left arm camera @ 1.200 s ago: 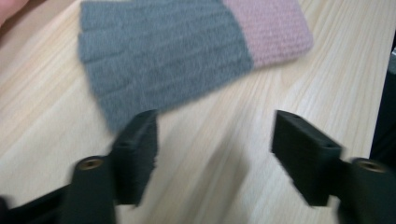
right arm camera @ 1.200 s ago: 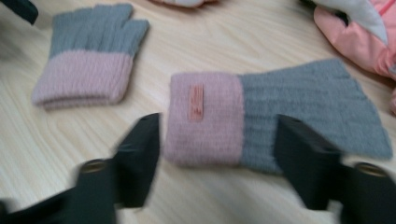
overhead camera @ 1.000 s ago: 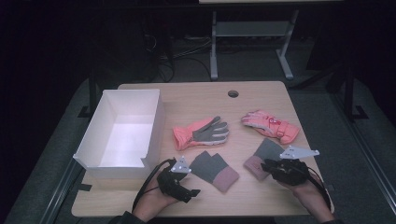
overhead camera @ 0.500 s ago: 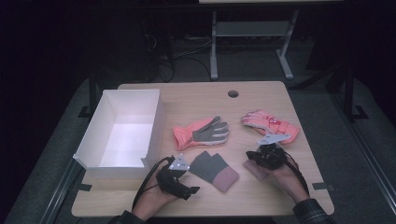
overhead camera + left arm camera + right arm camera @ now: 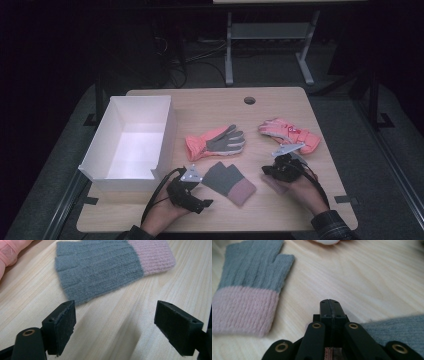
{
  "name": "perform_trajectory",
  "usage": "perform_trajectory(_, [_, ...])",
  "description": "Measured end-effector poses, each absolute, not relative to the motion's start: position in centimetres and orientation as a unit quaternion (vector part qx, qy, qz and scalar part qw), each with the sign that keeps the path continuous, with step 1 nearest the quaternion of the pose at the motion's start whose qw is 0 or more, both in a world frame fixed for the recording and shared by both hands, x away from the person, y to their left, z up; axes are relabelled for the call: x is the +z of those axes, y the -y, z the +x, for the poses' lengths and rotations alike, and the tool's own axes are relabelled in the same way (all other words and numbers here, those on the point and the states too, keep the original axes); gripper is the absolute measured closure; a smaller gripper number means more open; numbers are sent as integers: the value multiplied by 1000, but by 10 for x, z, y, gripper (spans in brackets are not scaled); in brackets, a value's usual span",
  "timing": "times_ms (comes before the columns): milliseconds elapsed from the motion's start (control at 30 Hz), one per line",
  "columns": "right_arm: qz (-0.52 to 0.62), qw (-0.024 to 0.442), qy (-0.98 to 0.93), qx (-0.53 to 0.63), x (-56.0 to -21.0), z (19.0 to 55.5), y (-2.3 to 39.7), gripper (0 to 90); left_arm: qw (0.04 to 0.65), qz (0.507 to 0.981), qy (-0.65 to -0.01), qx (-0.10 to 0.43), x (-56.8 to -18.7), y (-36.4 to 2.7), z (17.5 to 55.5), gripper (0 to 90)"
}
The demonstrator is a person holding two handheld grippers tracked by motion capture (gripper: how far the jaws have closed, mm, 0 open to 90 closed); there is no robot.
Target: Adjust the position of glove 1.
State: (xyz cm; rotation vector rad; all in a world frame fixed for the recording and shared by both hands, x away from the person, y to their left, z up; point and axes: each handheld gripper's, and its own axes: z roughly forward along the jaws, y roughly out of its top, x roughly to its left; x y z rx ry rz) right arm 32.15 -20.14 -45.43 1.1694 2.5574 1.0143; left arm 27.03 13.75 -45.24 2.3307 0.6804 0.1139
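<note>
A grey knit glove with a pink cuff [image 5: 227, 181] [image 5: 100, 267] [image 5: 249, 290] lies flat near the table's front middle. My left gripper [image 5: 201, 195] [image 5: 117, 322] stands open just left of it, with bare wood between the jaws. My right gripper [image 5: 266, 172] [image 5: 330, 306] is shut, its jaws pressed flat together low over the wood. It lies over a second grey knit glove [image 5: 272, 184] [image 5: 394, 330], which the hand mostly hides. No fabric shows between the tips.
Two pink padded gloves lie farther back, one palm-up [image 5: 215, 142] [image 5: 10, 252] and one to the right [image 5: 290, 132]. A white open box [image 5: 165, 137] stands at the left of the wooden table [image 5: 210, 105]. A cable hole [image 5: 249, 100] is near the far edge.
My right gripper has moved left and slightly away from me, and now covers the second knit glove. The left gripper has stayed put.
</note>
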Motion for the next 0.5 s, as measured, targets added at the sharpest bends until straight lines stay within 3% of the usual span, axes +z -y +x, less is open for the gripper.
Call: perform_trajectory(500, [389,65,-854,339,-452,297,219,900,348,900,-260,40,-452,-137,270,174])
